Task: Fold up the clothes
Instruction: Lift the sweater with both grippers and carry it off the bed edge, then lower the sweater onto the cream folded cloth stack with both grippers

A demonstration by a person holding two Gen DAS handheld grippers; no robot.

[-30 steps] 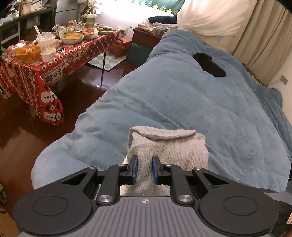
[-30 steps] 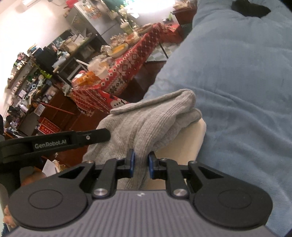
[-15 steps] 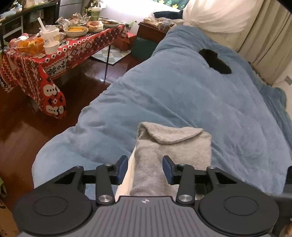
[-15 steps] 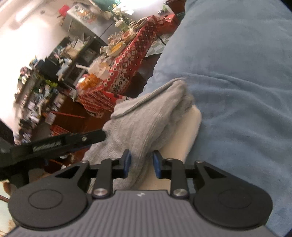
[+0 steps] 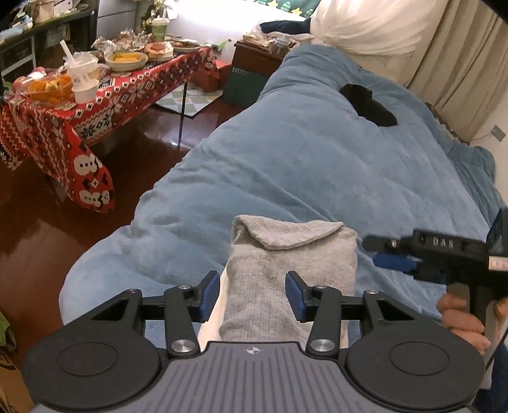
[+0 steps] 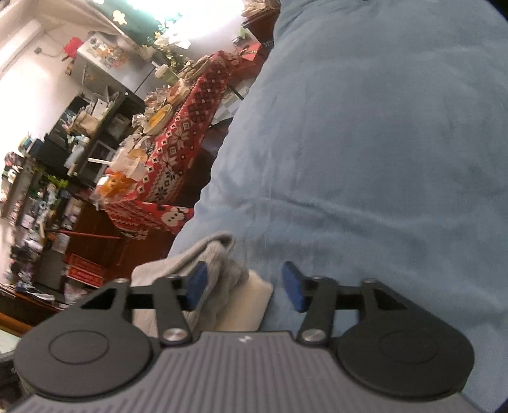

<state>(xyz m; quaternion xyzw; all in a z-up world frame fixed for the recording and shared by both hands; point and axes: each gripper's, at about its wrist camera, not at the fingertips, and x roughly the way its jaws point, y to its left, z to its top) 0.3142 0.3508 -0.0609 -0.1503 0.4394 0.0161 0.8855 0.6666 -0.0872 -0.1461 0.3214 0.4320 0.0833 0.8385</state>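
A folded grey garment (image 5: 292, 270) lies on a cream cloth at the near edge of the blue-covered bed (image 5: 317, 165). The left hand-held gripper (image 5: 252, 297) straddles it, pads clear of the fabric; the right hand-held gripper (image 6: 244, 286) is opening, garment and cloth loose between its jaws.

You are in a lived-in home bedroom, blue duvet (image 5: 317, 165) spread over the bed, white pillow (image 5: 365, 25) at 1 o'clock, food-laden surface under a red patterned cloth (image 5: 104, 101) at 10 o'clock, glossy wooden floor (image 5: 38, 228), crowded shelves (image 6: 47, 178).
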